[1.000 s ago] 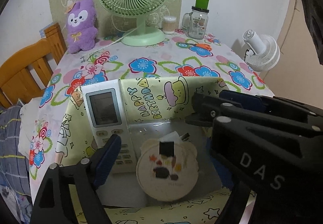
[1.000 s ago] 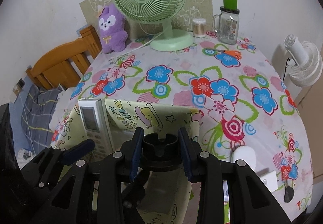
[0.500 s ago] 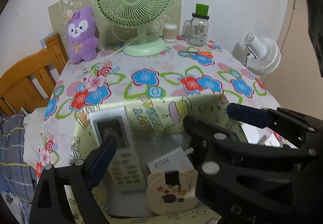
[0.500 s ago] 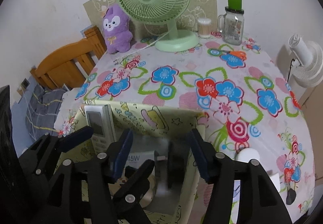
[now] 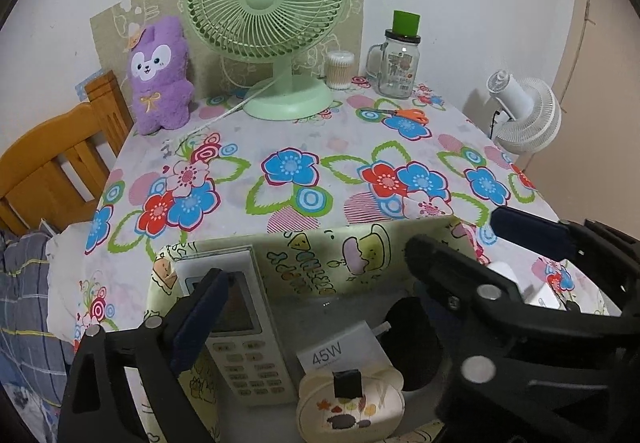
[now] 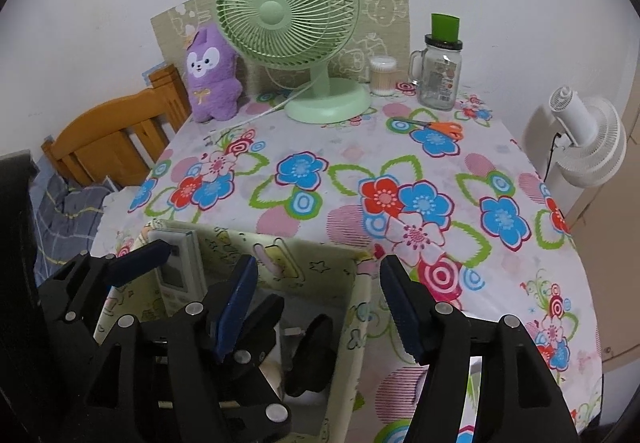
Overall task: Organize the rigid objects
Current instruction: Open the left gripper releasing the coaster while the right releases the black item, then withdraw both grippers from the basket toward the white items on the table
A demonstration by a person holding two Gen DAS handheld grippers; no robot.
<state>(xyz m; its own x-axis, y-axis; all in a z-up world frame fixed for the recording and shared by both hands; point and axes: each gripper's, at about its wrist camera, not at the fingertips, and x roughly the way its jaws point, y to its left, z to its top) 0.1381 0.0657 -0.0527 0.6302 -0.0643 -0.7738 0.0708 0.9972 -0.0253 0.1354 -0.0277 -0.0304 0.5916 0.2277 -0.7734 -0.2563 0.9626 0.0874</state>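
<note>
both jaws have just opened, empty, above the box [image 5: 360, 263] at lower centre, the black object [image 6: 316, 355] dropped inside for storage.

Both grippers hang tilted downward over the patterned storage box [image 6: 362, 307]. The left gripper [image 5: 352, 279] spreads its jaws wide above the box's inside, and they have just been opening, nothing pinched between them. The right gripper [image 6: 316, 307] straddles the box's right wall, jaws parted after just opening, pads touching nothing.
</note>
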